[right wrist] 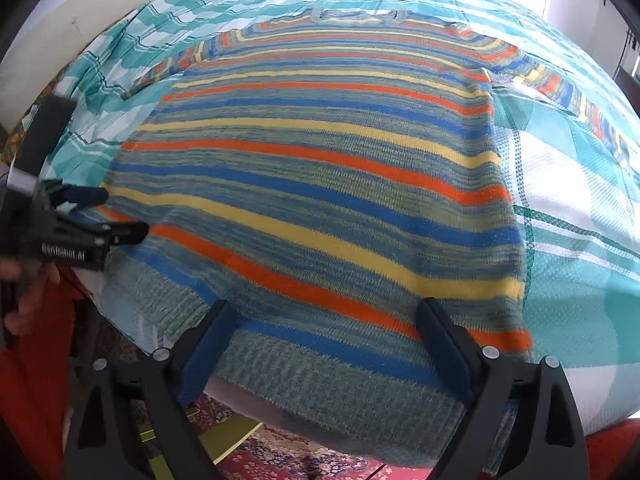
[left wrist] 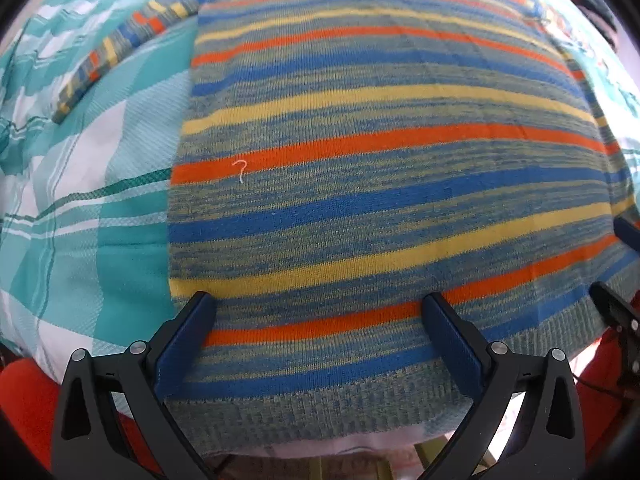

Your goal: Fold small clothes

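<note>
Striped sweater [right wrist: 320,200] on, apparently, bed [right wrist: 580,208]

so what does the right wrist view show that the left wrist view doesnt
Only the right wrist view shows the striped knitted sweater's ribbed neckline, both sleeves spread out, the patterned red carpet, and the left hand-held gripper seen from the side. Only the left wrist view shows a loose white thread on an orange stripe. Both show the sweater lying flat on the teal and white checked bedsheet, with open fingers over its ribbed hem; the right hand-held gripper is open too.
</note>
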The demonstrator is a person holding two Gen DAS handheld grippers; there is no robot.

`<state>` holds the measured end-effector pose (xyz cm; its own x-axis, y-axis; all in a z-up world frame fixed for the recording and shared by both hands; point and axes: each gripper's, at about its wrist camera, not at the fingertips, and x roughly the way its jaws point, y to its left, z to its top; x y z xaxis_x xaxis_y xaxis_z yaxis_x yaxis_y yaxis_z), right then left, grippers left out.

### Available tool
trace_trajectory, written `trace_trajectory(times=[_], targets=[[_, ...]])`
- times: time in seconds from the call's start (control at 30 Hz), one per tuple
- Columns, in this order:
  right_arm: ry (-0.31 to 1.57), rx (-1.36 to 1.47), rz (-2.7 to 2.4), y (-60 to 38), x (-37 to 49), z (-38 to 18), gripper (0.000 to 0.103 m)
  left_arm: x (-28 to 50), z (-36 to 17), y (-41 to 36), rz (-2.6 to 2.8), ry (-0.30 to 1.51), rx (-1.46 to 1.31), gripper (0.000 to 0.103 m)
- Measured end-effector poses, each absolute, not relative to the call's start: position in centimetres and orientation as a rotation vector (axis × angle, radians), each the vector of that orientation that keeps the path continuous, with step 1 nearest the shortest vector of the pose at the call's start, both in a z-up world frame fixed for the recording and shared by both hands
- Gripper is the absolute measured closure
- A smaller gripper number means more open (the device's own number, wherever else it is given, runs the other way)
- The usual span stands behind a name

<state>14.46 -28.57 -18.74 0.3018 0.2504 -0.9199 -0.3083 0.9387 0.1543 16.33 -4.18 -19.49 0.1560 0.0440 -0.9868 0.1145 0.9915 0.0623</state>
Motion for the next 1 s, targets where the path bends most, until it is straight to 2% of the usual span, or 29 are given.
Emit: trace_trajectory(times=[0.13, 0.3, 0.63, 1.0], targets=[[1.157, 0.010, 0.352, -29.6, 14.5, -16.7, 0.011, 15.9, -19.4, -4.2, -0.055, 1.373, 0.138, 0.001], [1.053, 0.018, 0.300, -30.7, 13.8, -14.8, 0.011, 11.9, -19.3, -3.4, -0.069, 1.147, 0.105, 0.001], [0.907, -0.004, 0.186, -32.9, 12.2, -12.1, 0.011, 12.2, -19.7, -2.4, -0.101, 1.154, 0.104, 0.001], [0.903, -0.094, 0.288, -29.5, 12.5, -12.4, 0.011, 12.0, -19.3, -3.2, -0.105, 1.137, 0.108, 0.000]])
